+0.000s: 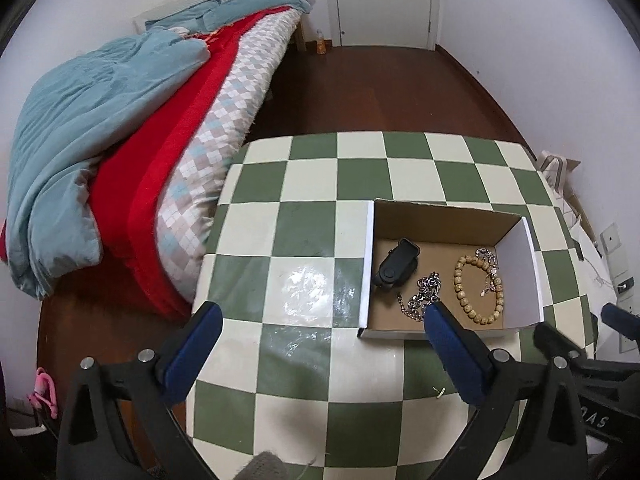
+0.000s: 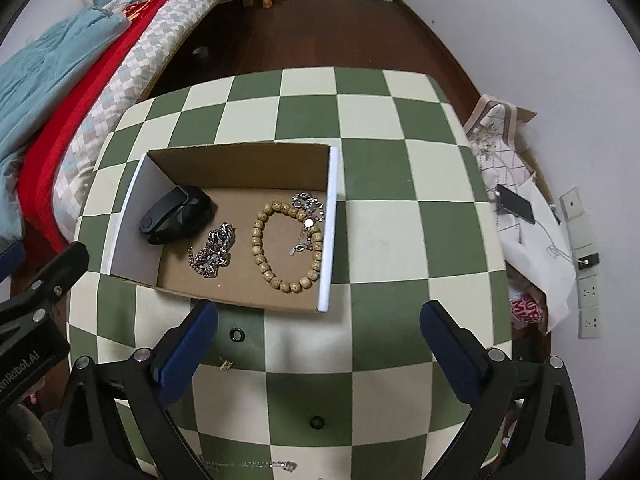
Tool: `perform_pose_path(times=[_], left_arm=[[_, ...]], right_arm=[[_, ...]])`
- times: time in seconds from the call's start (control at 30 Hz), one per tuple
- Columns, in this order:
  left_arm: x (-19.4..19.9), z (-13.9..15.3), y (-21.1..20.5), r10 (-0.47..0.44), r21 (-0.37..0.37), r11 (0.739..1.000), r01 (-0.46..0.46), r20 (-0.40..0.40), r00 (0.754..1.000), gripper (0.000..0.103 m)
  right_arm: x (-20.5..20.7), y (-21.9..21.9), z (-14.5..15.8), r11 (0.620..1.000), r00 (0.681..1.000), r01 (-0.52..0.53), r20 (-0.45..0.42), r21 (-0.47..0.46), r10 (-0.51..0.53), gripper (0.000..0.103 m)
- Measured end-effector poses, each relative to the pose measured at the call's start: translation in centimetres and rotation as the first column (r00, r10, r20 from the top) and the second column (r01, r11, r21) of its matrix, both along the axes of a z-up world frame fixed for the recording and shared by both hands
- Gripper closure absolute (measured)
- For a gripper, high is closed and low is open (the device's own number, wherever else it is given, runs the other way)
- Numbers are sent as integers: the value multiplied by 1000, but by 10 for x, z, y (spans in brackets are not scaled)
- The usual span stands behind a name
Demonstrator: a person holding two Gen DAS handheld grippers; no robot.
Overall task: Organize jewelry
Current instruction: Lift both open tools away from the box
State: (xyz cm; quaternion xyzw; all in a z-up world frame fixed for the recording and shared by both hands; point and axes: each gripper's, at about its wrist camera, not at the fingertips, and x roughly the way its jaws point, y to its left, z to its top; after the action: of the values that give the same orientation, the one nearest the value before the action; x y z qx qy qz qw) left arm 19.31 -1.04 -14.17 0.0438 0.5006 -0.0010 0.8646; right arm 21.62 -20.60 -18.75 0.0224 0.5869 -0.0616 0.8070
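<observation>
An open cardboard box (image 2: 332, 216) (image 1: 366, 264) stands on the green-and-cream checkered table (image 2: 400, 184). In it lie a black wristband (image 2: 174, 214) (image 1: 396, 266), a silver chain (image 2: 214, 250) (image 1: 424, 294), a wooden bead bracelet (image 2: 260, 240) (image 1: 464, 296) and a thin silver bracelet (image 2: 308, 208). On the table in front of the box lie two black rings (image 2: 237, 335) (image 2: 317, 422), a small gold piece (image 2: 225, 365) (image 1: 439, 392) and a thin chain (image 2: 260, 465). My left gripper (image 1: 322, 316) is open and empty, left of the box. My right gripper (image 2: 319, 312) is open and empty, just in front of the box.
A bed with blue, red and checked bedding (image 1: 120, 140) runs along the table's left side. Bags, papers and a phone (image 2: 516, 204) lie against the right wall by sockets (image 2: 588, 292). Dark wood floor (image 1: 380, 88) and a white door (image 1: 384, 0) lie beyond.
</observation>
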Motion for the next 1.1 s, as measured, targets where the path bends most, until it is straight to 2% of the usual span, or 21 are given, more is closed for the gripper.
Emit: perform_pose_path(times=[0.23,0.5,0.63,0.77,0.93,1.07,1.1], left_arm=[[-31,36,10,19,4,1000,-20,81,996,0],[-75,74,19,12,7,1000,-13,172,985,0],[-92,85,22,23,-10,1000,-21,196,980,0],[-110,86,24,39,5,999,-41,220,975,0],[-130,57,21,36,86,995,-55,203,979,0],[-146,10,8,-19,148,989,-2,141,990,0],[-150,0,2,-36,153,988,17,124,992,0]], right_arm=[[-18,-3,35,1000,997,19,74,-22,-17,1],[-59,2,88,998,981,23,193,-62,-11,1],[-79,7,111,998,970,20,242,-67,-4,1],[-102,9,126,1000,964,15,267,-22,-8,1],[-130,5,112,999,969,26,247,24,-32,1],[-153,-4,59,996,986,49,155,77,-60,2],[-158,-6,46,995,989,57,130,87,-68,8]])
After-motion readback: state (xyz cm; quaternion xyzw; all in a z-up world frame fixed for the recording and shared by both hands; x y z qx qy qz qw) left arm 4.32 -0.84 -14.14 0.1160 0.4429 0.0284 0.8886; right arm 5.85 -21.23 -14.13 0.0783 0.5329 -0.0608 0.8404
